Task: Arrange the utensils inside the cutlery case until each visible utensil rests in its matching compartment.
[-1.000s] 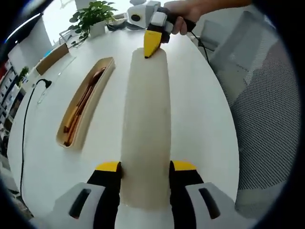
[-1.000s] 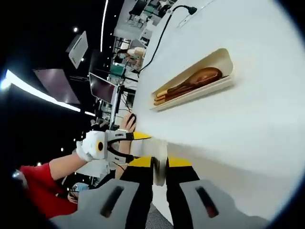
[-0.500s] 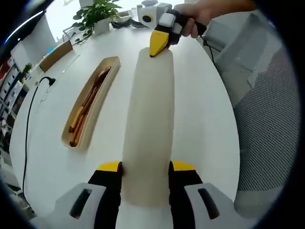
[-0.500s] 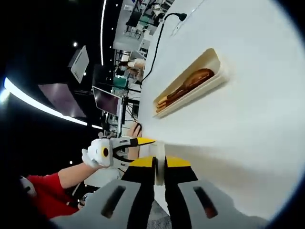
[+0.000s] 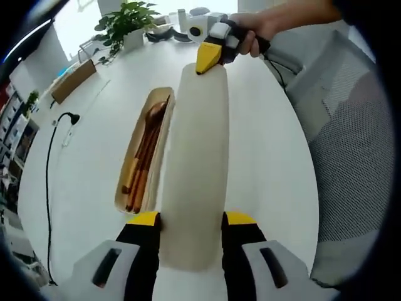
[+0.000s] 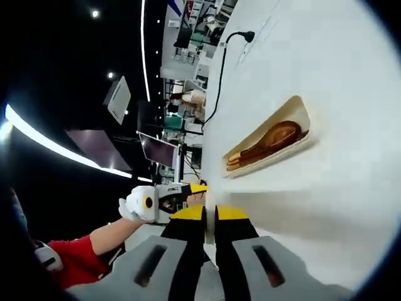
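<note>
The long cream lid (image 5: 195, 169) of the cutlery case is held at both ends above the white table (image 5: 94, 150) — lengthwise in the left gripper view, running from near the bottom up to the far gripper. The left gripper (image 5: 191, 219) has its yellow-tipped jaws set wide, one on each long edge of the lid's near end. At the far end the right gripper (image 5: 208, 58) pinches the lid's tip, a hand (image 5: 260, 28) wrapped round its handle. Just beside the lid's left edge lies the open case tray (image 5: 145, 150), with wooden utensils (image 5: 144, 153) lying along it.

In the right gripper view the right gripper (image 6: 209, 216) has its jaws drawn narrow on the lid's thin edge (image 6: 210, 210). The tray (image 6: 276, 145) shows a wooden spoon (image 6: 272, 139) inside, and the left gripper (image 6: 169, 197) comes in from the left.

A potted plant (image 5: 122, 22) stands at the table's far end, and a black cable (image 5: 50, 163) trails along the left.
</note>
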Demonstrator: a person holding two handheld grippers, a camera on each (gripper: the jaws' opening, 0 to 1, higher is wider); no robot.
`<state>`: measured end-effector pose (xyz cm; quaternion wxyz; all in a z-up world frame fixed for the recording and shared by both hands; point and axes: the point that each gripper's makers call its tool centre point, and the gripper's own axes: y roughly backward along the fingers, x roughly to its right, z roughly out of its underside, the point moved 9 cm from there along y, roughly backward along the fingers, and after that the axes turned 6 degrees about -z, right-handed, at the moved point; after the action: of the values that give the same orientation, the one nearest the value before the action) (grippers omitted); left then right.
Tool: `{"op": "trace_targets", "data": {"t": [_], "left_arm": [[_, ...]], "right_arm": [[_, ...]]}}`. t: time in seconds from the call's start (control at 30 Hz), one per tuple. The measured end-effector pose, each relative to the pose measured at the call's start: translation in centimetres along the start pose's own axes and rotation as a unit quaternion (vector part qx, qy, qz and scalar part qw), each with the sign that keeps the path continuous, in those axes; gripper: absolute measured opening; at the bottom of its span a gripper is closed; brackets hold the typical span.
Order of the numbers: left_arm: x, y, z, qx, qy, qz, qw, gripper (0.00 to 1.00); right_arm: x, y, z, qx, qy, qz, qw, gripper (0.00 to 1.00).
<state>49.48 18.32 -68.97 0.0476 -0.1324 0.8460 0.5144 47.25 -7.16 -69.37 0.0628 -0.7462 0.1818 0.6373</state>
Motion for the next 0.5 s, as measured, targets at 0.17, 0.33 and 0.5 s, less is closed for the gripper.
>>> {"op": "trace_targets", "data": {"t": [0.17, 0.33, 0.5], "left_arm": [[-2.7, 0.0, -1.9, -0.006, -0.006, -0.013, 0.9999, 0.39], [-4.3, -0.3, -3.3, -0.009, -0.01, -0.021, 0.9997, 0.39], [-5.5, -1.0, -3.9, -0.011, 0.0, -0.018, 0.9998, 0.39]], "right_arm": [[-0.4, 0.2, -2.7, 0.021, 0.01, 0.053, 0.9983, 0.05], [-1.4, 0.3, -5.0, 0.021, 0.04, 0.09, 0.9949, 0.08], [-1.7, 0.0, -7.0, 0.015, 0.054, 0.123, 0.9908, 0.09]]}}
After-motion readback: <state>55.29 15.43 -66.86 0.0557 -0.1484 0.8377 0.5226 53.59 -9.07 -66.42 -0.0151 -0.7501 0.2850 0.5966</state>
